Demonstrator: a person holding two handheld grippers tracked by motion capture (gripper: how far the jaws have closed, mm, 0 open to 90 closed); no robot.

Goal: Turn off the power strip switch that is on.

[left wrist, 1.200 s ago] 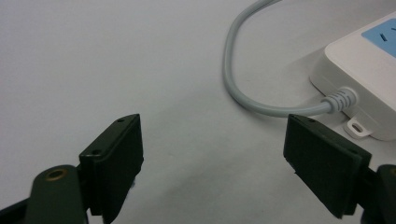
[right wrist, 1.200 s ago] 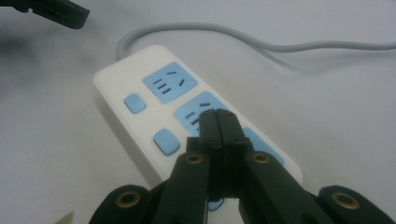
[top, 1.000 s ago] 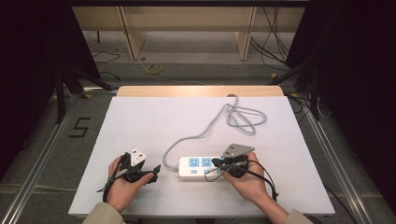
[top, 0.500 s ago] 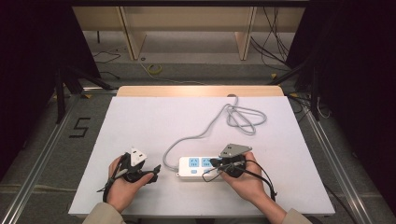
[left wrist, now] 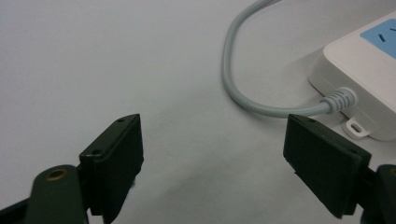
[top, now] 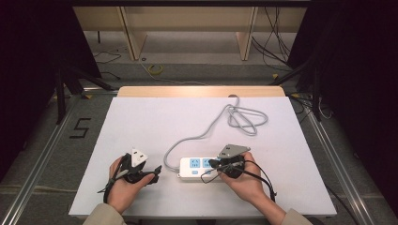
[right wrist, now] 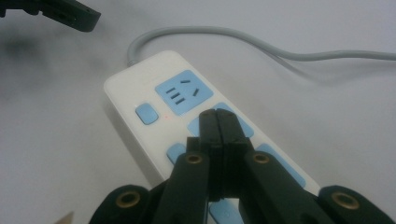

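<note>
A white power strip (top: 193,169) with blue sockets lies near the front middle of the white table; its grey cable (top: 244,119) loops away toward the back. My right gripper (top: 211,163) is over the strip's right part, pointing left. In the right gripper view the strip (right wrist: 140,88) lies under the right gripper (right wrist: 217,116), whose jaws are shut together with nothing between them, tips over the second blue socket; whether they touch it I cannot tell. My left gripper (top: 155,172) rests just left of the strip. Its jaws (left wrist: 212,154) stand wide open and empty, facing the strip's cable end (left wrist: 369,84).
The white tabletop (top: 155,117) has free room at the left and back. The coiled cable (top: 248,123) takes the back right. The table's front edge runs close under both hands. Shelving and floor cables lie beyond the far edge.
</note>
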